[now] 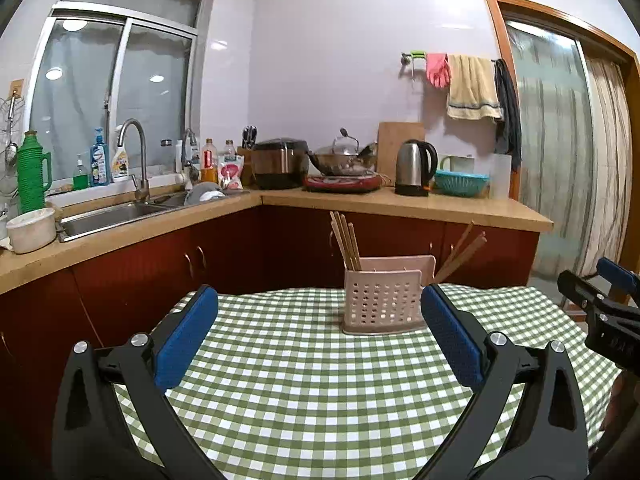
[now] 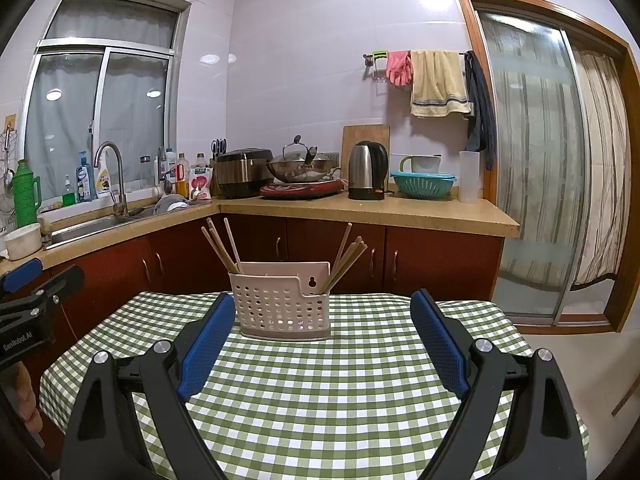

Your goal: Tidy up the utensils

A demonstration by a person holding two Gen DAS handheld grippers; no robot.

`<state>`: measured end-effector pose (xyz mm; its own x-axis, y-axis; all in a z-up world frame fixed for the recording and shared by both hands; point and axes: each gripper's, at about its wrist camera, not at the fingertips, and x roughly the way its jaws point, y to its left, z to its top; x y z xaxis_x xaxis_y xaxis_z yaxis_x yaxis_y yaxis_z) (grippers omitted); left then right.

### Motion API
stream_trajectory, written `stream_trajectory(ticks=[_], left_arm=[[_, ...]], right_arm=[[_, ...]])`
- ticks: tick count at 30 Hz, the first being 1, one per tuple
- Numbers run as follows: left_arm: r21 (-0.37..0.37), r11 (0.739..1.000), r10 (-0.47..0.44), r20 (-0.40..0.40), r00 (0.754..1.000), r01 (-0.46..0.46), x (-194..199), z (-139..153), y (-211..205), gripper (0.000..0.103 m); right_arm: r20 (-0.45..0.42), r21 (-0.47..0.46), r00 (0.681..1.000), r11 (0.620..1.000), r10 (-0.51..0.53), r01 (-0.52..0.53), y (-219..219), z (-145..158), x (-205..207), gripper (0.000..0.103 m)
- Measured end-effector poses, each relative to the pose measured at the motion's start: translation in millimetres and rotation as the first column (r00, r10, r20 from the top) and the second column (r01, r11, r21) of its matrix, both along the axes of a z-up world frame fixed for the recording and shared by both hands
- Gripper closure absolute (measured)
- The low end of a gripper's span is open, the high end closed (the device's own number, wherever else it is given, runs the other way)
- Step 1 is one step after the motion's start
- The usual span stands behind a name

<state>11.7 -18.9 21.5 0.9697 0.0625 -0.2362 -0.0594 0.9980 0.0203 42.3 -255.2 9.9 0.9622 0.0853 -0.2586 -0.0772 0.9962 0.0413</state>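
A pale pink perforated utensil holder (image 1: 382,304) (image 2: 281,306) stands on the far part of a table with a green checked cloth (image 1: 304,392) (image 2: 328,384). Wooden chopsticks stand in its left end (image 1: 346,240) (image 2: 222,246) and in its right end (image 1: 460,252) (image 2: 346,258), leaning outward. My left gripper (image 1: 319,312) is open and empty, a little in front of the holder. My right gripper (image 2: 323,316) is open and empty, also in front of it. Each gripper shows at the edge of the other's view (image 1: 600,300) (image 2: 28,304).
Behind the table runs an L-shaped counter (image 2: 360,210) with red cabinets, a sink (image 1: 112,216), bottles, a rice cooker (image 2: 240,172), a wok (image 2: 300,168), a kettle (image 2: 367,176) and a teal basket (image 2: 423,186). A sliding glass door (image 2: 540,160) is at the right.
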Motion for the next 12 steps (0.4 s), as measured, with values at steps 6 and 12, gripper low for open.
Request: stream_trajectory(ticks=[6, 12], left_arm=[[0.001, 1.000, 0.005, -0.009, 1.000, -0.005, 11, -2, 4, 0.004], [-0.039, 0.999, 0.016, -0.109, 0.994, -0.020, 52, -29, 23, 0.004]], right_arm=[[-0.010, -0.003, 1.000, 1.000, -0.006, 0.006, -1, -5, 5, 0.017], [-0.042, 0.004, 0.999, 1.000, -0.017, 0.017, -9, -21, 22, 0.017]])
